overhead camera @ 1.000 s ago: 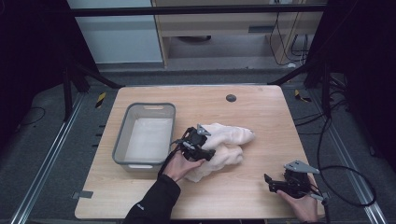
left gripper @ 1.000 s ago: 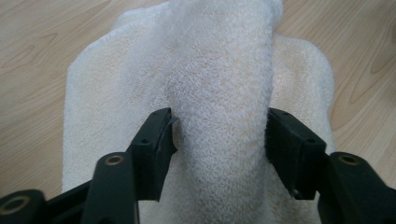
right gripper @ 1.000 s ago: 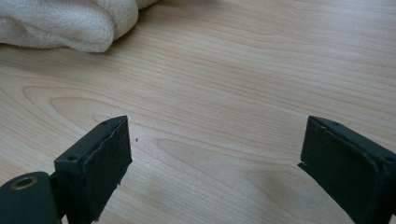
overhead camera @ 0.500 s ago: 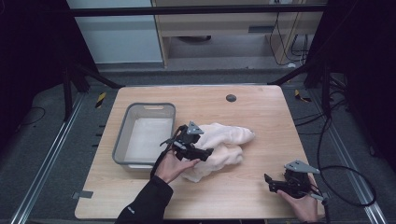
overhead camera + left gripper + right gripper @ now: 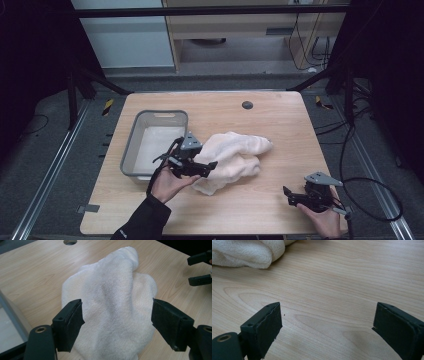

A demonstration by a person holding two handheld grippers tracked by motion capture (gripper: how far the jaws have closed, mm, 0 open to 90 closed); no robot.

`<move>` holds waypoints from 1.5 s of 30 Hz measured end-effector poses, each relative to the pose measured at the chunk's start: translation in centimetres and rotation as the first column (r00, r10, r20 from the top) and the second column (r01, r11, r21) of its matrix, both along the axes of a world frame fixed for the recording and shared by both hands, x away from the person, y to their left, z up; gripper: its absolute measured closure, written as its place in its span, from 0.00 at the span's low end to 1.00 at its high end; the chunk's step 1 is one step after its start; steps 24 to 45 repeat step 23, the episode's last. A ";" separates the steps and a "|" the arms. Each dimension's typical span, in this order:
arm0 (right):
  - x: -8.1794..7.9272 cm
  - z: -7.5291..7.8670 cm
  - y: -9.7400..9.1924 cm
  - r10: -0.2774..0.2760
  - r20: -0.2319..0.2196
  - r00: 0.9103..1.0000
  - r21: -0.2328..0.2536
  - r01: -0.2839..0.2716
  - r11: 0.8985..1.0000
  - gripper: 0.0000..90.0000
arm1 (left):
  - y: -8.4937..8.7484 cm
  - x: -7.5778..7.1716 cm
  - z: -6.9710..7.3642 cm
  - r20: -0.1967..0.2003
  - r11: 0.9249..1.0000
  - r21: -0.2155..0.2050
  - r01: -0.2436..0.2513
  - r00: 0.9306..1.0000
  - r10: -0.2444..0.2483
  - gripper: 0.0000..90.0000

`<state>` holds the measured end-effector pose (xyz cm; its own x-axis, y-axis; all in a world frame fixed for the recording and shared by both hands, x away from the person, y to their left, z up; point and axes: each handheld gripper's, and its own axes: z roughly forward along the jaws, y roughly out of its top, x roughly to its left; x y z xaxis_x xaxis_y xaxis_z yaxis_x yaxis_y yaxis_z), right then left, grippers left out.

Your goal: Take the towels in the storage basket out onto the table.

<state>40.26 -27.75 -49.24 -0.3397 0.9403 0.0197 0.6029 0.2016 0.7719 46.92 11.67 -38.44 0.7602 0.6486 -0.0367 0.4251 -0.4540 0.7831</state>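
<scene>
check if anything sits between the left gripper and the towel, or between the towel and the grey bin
Nothing visible does. The left gripper, jaws open and just widened, hangs right over the near-left part of the towel with nothing between its pads. The grey bin stands just left of the towel, with the left gripper above the gap between them.

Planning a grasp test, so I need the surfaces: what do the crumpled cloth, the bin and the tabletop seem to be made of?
Cloth: likely terry towel, cream, fuzzy looped pile. Bin: probably plastic, grey, translucent-looking walls. Tabletop: pale wood or wood-look laminate, smooth, visible grain.
</scene>
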 end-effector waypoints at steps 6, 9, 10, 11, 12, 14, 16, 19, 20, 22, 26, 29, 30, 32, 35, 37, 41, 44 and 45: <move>0.0 0.0 0.0 -0.003 -0.007 1.000 -0.002 0.003 1.000 0.08 | 1.9 -1.0 -0.2 0.022 1.000 -0.022 -0.019 1.000 0.020 0.28; 0.0 0.0 0.0 -0.004 -0.005 1.000 -0.004 0.004 1.000 0.08 | 2.8 -1.5 -0.3 0.030 0.999 -0.028 -0.030 0.999 0.031 0.28; 0.0 0.0 0.0 -0.004 -0.005 1.000 -0.004 0.004 1.000 0.08 | 3.2 -1.7 -0.4 0.032 0.999 -0.034 -0.034 0.999 0.035 0.28; 0.0 0.0 0.0 -0.005 -0.005 1.000 -0.004 0.005 1.000 0.08 | 3.5 -1.9 -0.5 0.036 0.998 -0.039 -0.039 0.999 0.040 0.28; 0.0 0.0 0.0 -0.005 -0.006 1.000 -0.003 0.005 1.000 0.08 | 3.8 -2.1 -0.5 0.039 0.998 -0.044 -0.044 0.998 0.046 0.28; 0.0 0.0 0.0 -0.006 -0.006 1.000 -0.005 0.006 1.000 0.08 | 4.5 -2.5 -0.6 0.048 0.997 -0.056 -0.059 0.997 0.061 0.28; 0.0 0.0 0.0 -0.008 -0.007 1.000 -0.003 0.008 1.000 0.08 | 5.2 -2.8 -0.7 0.054 0.995 -0.071 -0.071 0.996 0.075 0.28; 0.0 0.0 0.1 -0.009 -0.009 1.000 -0.002 0.009 1.000 0.08 | 6.3 -3.3 -0.8 0.058 0.992 -0.082 -0.091 0.994 0.096 0.28; 0.0 -0.1 0.1 -0.009 -0.009 1.000 -0.003 0.009 1.000 0.08 | 6.7 -3.4 -0.9 0.057 0.991 -0.087 -0.100 0.993 0.106 0.28; 0.0 -0.1 0.1 -0.009 -0.008 1.000 -0.005 0.009 1.000 0.08 | 7.3 -3.6 -0.9 0.059 0.990 -0.083 -0.113 0.991 0.118 0.28; 0.0 0.0 0.1 -0.010 -0.012 1.000 0.001 0.010 1.000 0.08 | 7.6 -3.6 -0.9 0.060 0.989 -0.085 -0.121 0.990 0.126 0.28; 0.0 0.0 0.1 -0.010 -0.012 1.000 0.001 0.010 1.000 0.08 | 7.6 -3.6 -0.9 0.060 0.989 -0.085 -0.121 0.990 0.126 0.28; 0.0 0.0 0.1 -0.010 -0.012 1.000 0.001 0.010 1.000 0.08 | 7.6 -3.6 -0.9 0.060 0.989 -0.085 -0.121 0.990 0.126 0.28; 0.0 0.0 0.1 -0.010 -0.012 1.000 0.001 0.010 1.000 0.08 | 7.6 -3.6 -0.9 0.060 0.989 -0.085 -0.121 0.990 0.126 0.28; 0.0 0.0 0.1 -0.010 -0.012 1.000 0.001 0.010 1.000 0.08 | 7.6 -3.6 -0.9 0.060 0.989 -0.085 -0.121 0.990 0.126 0.28; 0.0 0.0 0.1 -0.010 -0.012 1.000 0.001 0.010 1.000 0.08 | 7.6 -3.6 -0.9 0.060 0.989 -0.085 -0.121 0.990 0.126 0.28; 0.0 0.0 0.1 -0.010 -0.012 1.000 0.001 0.010 1.000 0.08 | 7.6 -3.6 -0.9 0.060 0.989 -0.085 -0.121 0.990 0.126 0.28; 0.0 0.0 0.1 -0.010 -0.012 1.000 0.001 0.010 1.000 0.08 | 7.6 -3.6 -0.9 0.060 0.989 -0.085 -0.121 0.990 0.126 0.28; 0.0 0.0 0.1 -0.010 -0.012 1.000 0.001 0.010 1.000 0.08 | 7.6 -3.6 -0.9 0.060 0.989 -0.085 -0.121 0.990 0.126 0.28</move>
